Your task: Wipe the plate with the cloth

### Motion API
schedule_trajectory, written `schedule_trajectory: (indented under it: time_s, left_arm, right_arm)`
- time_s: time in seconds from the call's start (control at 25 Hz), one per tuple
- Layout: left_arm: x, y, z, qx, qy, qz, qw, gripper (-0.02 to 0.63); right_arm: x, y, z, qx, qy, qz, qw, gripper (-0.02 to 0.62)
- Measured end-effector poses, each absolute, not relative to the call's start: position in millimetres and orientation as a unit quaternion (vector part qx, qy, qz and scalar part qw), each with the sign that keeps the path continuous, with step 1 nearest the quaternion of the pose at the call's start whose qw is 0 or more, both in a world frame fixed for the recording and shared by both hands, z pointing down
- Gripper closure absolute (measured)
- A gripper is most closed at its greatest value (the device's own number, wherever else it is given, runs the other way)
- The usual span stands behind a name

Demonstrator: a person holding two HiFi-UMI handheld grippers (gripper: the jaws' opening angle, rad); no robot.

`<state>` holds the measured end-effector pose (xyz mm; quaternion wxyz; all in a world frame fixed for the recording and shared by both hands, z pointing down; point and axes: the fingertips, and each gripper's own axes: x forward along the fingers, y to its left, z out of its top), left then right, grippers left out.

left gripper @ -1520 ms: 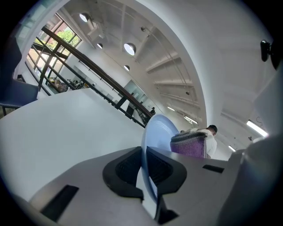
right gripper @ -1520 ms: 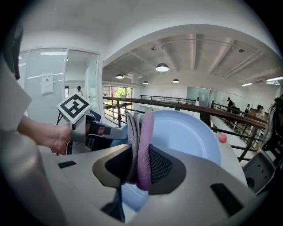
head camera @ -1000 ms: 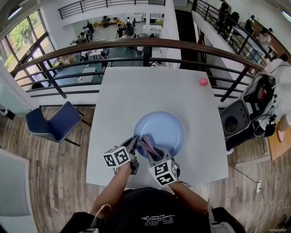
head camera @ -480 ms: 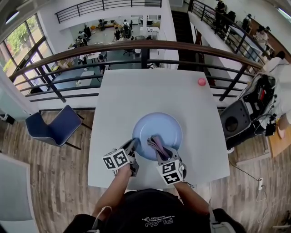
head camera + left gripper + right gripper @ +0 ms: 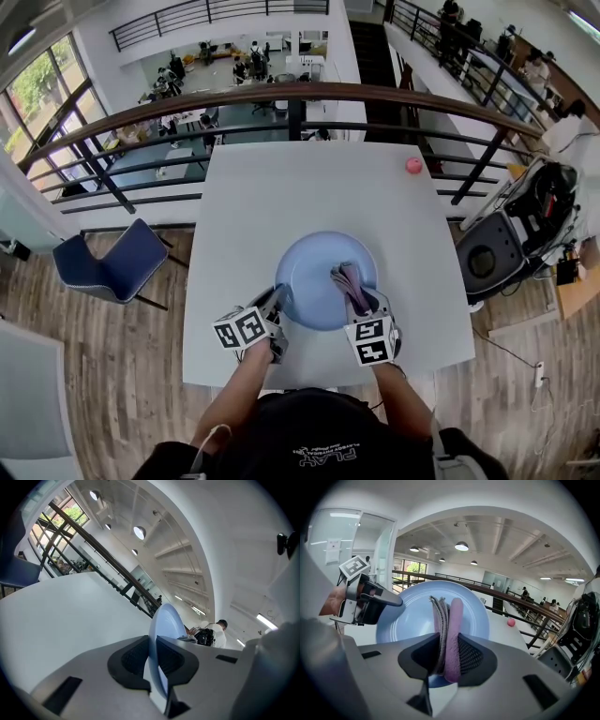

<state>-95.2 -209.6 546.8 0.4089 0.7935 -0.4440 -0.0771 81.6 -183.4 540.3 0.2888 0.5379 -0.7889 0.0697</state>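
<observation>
Right gripper [image 5: 449, 654] clamped on folded cloth [image 5: 453, 620], cloth's near end buried between pads, far end over plate [image 5: 314, 272], left gripper [image 5: 153, 657] jaws just been opening, plate rim between them, sliver of gap, plate on table [image 5: 281, 187], pink ball [image 5: 412, 165] beyond.

The white square tabletop [image 5: 300, 187] filled the middle of the frame. A light blue plate [image 5: 309, 258] lay on its lower centre part. A small pink ball [image 5: 412, 166] lay near its upper right corner, well apart from the plate.
</observation>
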Motion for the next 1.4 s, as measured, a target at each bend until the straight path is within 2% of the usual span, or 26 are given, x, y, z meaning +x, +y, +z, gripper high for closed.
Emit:
schedule_trajectory:
  time_s: [0.48,0.88,1.12,1.4]
  left_arm:
    - [-84.9,-194.1,542.0,0.804,-0.435,-0.067,0.400,0.557]
    - [-92.8,-201.8,543.9,0.801,-0.443,-0.072,0.396,0.560]
    - [-96.9,-193.0,557.9,0.788,-0.458,-0.062,0.406,0.566]
    - [-99.2,-178.2,594.4,0.774,-0.466,-0.027,0.428,0.565]
  right_arm:
    - [108.6,-184.7,529.0,0.567,-0.771,0.061,0.283,0.491]
    - [96.4,-184.4,516.9,0.562,-0.782,0.057,0.262,0.491]
    - [90.5,-176.9,499.8,0.555,-0.798,0.056,0.228,0.491]
    - [98.5,-171.9,520.3,0.560,-0.793,0.076,0.228,0.491]
